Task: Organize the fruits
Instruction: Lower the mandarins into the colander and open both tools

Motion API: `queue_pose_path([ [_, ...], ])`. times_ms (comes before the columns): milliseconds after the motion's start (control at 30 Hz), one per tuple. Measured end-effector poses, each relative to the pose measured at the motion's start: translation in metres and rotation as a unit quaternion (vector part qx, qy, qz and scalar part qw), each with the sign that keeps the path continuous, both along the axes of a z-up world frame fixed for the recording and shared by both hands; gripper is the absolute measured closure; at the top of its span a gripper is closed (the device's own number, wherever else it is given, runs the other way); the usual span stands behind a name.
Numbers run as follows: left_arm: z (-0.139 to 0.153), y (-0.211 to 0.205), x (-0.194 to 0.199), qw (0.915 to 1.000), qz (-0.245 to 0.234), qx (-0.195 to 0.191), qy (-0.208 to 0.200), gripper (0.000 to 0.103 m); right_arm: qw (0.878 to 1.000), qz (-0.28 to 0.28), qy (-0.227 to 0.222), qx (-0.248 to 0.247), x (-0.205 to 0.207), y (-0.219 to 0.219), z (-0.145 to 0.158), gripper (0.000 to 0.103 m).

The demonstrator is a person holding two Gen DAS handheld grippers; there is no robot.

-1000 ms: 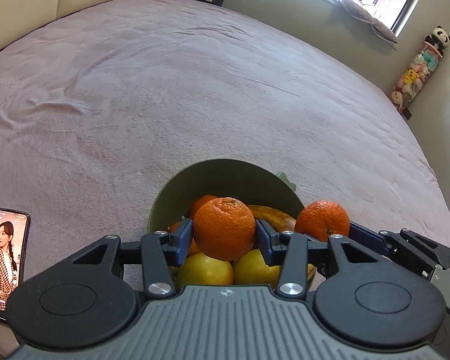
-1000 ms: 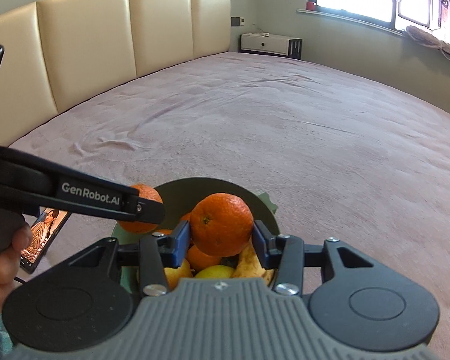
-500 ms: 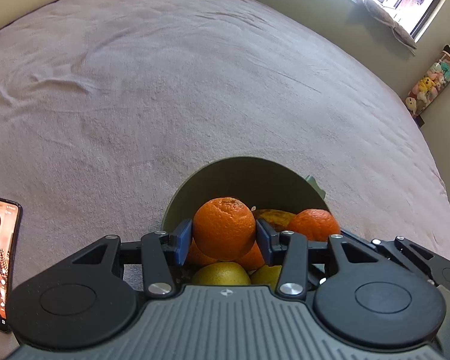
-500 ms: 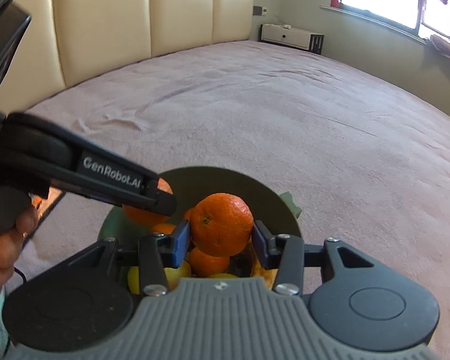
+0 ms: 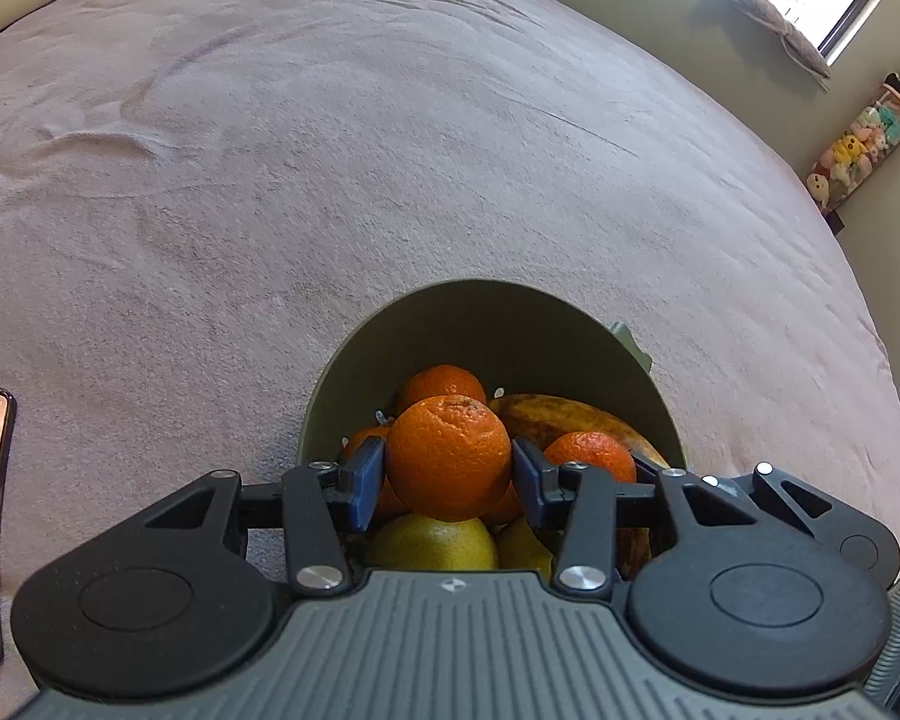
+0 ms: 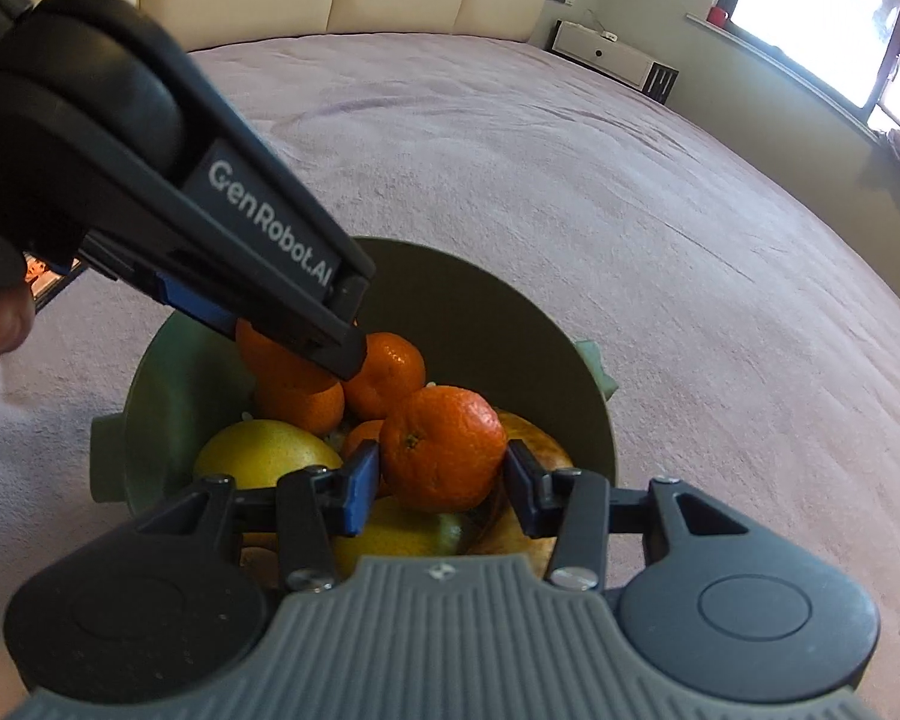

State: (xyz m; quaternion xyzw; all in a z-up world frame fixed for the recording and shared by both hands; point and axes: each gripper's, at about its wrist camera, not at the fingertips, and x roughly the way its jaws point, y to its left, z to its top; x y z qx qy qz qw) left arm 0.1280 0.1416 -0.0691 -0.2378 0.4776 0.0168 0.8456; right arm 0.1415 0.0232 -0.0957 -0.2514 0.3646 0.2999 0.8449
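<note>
We held one mandarin in the left gripper, another mandarin in the right gripper, both over the green bowl; each seemed light, soft-skinned, best pinched across its middle.

Between your left gripper's matt blue plastic pads you held a round orange with dimpled, faintly glossy peel. Beneath it sat the smooth, matt olive-green plastic bowl, and beyond that stretched the fuzzy mauve cloth bedspread.
</note>
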Motion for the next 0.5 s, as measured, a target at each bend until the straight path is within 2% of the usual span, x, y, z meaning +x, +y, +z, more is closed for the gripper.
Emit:
queue_pose_path([
  [133, -0.001, -0.003, 0.000, 1.0000, -0.005, 0.002, 0.002, 0.052, 1.000, 0.007, -0.008, -0.011, -0.004, 0.004, -0.002, 0.060],
  [300, 0.000, -0.003, 0.000, 1.0000, -0.004, 0.008, 0.002, 0.052, 1.000, 0.001, 0.002, 0.001, -0.004, 0.002, 0.001, 0.060],
  [433, 0.000, -0.005, 0.001, 0.9999, -0.007, 0.014, 0.001, 0.052, 1.000, -0.008, -0.012, 0.008, -0.004, -0.003, 0.011, 0.049],
  [500, 0.000, -0.007, 0.002, 0.9998, -0.011, 0.016, 0.000, 0.052, 1.000, -0.014, -0.018, 0.015, -0.003, -0.007, 0.017, 0.047],
])
